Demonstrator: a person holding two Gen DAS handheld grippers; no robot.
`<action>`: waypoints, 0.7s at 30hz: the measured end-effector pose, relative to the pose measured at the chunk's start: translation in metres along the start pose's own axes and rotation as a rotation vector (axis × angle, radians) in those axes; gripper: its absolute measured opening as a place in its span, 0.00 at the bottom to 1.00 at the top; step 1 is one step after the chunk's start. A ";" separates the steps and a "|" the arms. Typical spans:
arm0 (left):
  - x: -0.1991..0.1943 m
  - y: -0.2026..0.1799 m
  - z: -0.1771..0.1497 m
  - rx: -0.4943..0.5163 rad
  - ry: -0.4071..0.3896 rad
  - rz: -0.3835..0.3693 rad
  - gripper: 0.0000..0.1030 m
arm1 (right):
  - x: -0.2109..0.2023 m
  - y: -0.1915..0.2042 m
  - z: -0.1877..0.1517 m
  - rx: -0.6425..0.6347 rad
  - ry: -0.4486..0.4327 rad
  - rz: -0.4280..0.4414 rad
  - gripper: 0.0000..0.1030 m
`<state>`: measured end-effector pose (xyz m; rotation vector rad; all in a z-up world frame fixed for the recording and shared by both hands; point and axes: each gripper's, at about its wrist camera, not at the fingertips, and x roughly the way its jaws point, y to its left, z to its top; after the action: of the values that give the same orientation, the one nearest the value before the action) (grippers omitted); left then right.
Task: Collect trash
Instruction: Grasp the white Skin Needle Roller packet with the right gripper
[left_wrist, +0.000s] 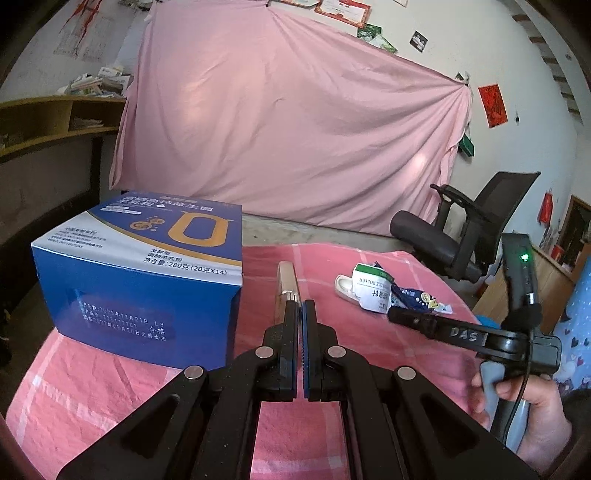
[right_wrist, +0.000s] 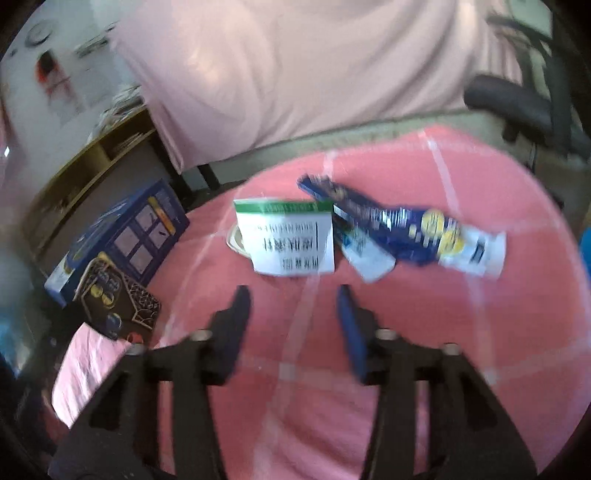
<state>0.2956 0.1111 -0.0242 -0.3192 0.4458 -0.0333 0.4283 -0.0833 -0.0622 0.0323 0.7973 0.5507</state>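
A small pile of trash lies on the pink checked cloth (right_wrist: 424, 332): a white carton with a green stripe (right_wrist: 286, 240) (left_wrist: 371, 290), a crumpled blue snack wrapper (right_wrist: 406, 229) (left_wrist: 417, 299) and a white oval piece (left_wrist: 343, 284) under the carton. My right gripper (right_wrist: 293, 295) is open just short of the carton, with nothing between its fingers. In the left wrist view the right gripper (left_wrist: 397, 314) comes in from the right, held by a hand (left_wrist: 528, 406). My left gripper (left_wrist: 300, 306) is shut. A thin beige-gold strip (left_wrist: 286, 282) shows just past its left finger; whether it is pinched is unclear.
A big blue box (left_wrist: 147, 280) (right_wrist: 122, 236) stands at the cloth's left end, with a black patterned packet (right_wrist: 118, 295) leaning in front of it. A black office chair (left_wrist: 461, 236) is behind the table at the right. A pink sheet (left_wrist: 295, 129) hangs behind, wooden shelves (left_wrist: 55, 122) stand left.
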 end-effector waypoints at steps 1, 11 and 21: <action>0.001 0.000 0.001 -0.002 -0.001 -0.003 0.00 | -0.001 0.002 0.006 -0.029 -0.009 -0.004 0.75; 0.011 0.001 0.011 -0.005 -0.003 -0.028 0.00 | 0.037 0.004 0.057 -0.253 0.036 0.155 0.75; 0.009 0.004 0.010 -0.012 -0.006 -0.030 0.00 | 0.026 0.019 0.024 -0.457 0.159 0.123 0.59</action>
<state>0.3082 0.1166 -0.0208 -0.3378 0.4352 -0.0588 0.4507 -0.0506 -0.0581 -0.3898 0.8114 0.8501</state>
